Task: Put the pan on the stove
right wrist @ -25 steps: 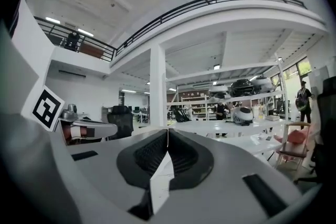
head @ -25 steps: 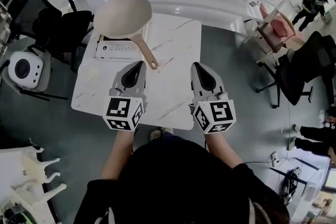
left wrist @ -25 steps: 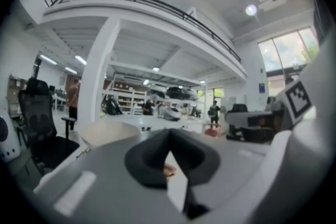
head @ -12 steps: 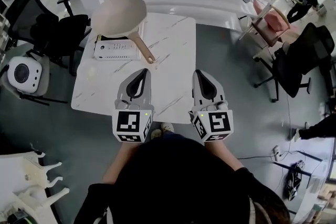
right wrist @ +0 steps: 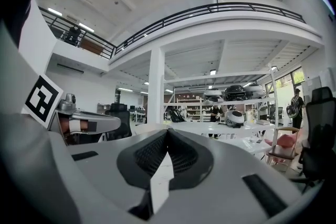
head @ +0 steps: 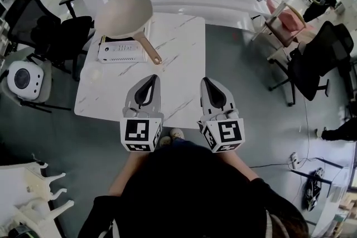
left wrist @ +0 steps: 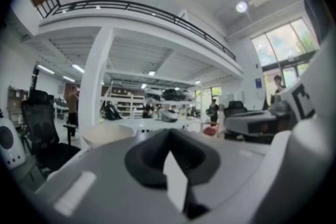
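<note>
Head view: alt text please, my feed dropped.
A beige pan sits on a white stove at the far left corner of a marble table, its handle pointing toward the person. The left gripper and right gripper hover shut and empty over its near edge.

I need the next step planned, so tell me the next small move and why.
Probably just pull both grippers back to rest. The pan already appears to sit on the stove, handle toward the person, and the left gripper and right gripper are shut, empty and clear of it.
</note>
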